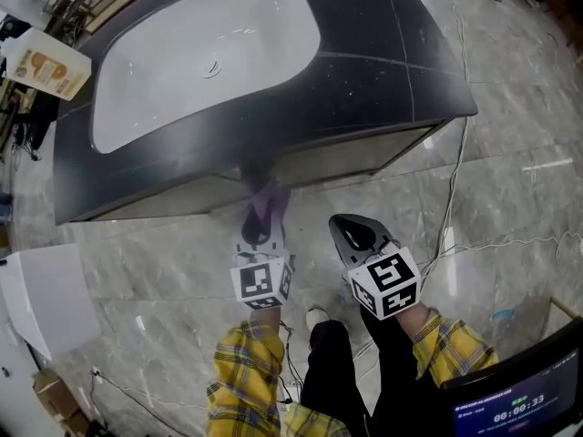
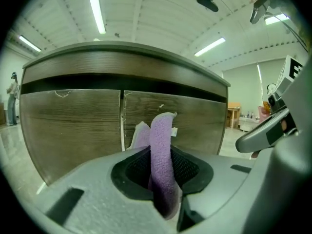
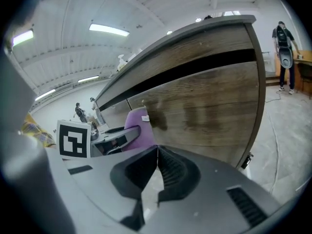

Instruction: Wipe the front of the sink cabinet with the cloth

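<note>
Low in the head view, the right hand-held gripper [image 1: 357, 235] has its jaws pressed together on nothing. Left of it, the left hand-held gripper [image 1: 260, 228] is clamped on the purple cloth [image 1: 270, 200], whose free end stands just before the sink cabinet [image 1: 355, 157] front at centre frame.

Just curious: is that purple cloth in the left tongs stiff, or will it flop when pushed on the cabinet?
Probably floppy: the purple cloth folds over itself where the left tongs pinch it. Likely light, since its free end stands up unaided. Its fuzzy pile should drag, not slip, on the cabinet front.
</note>
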Demonstrator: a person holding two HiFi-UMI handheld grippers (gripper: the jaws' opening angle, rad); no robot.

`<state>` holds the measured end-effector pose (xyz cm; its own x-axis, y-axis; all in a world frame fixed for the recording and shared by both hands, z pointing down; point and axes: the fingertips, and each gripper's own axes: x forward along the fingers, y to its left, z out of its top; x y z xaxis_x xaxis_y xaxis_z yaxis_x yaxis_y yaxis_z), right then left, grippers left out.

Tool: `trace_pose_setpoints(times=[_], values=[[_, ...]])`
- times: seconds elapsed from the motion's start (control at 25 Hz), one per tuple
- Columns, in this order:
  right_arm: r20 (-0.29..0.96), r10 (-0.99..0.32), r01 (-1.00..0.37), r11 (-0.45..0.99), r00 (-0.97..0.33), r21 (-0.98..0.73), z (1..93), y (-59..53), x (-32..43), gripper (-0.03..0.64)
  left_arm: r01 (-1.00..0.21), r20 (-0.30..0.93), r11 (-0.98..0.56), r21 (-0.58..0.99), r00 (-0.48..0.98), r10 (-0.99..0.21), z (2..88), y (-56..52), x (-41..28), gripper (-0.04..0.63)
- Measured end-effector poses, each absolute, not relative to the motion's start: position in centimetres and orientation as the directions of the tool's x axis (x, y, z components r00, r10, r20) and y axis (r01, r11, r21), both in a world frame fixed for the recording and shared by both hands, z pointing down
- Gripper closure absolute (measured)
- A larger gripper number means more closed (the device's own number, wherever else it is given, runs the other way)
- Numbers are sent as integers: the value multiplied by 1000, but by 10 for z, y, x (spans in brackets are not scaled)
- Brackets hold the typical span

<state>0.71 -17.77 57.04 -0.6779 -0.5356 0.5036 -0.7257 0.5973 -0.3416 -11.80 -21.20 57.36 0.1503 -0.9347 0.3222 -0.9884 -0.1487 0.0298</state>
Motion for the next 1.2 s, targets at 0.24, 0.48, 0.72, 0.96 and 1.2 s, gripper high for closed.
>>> trace_pose_setpoints(times=[0.24,0.48,0.72,0.96,1.2], values=[[508,-548,-740,577,-665,-346,579,-195,25,611,-986,325,-162,37,165,-931,580,-225,-99,514],[509,-558,-751,553,-656,-362,584,-200,42,611,-978,329,-204,36,204,-922,585,-235,-74,514],[511,-586,-777,512,-628,-367,587,-208,71,611,-963,340,-264,50,265,-903,592,-245,-32,514],[510,-615,-799,472,-601,-372,587,-214,105,612,-942,346,-331,60,331,-878,596,-254,17,514],[515,-645,-825,424,-565,-374,587,-214,148,612,-917,346,-394,71,393,-852,596,-261,65,514]])
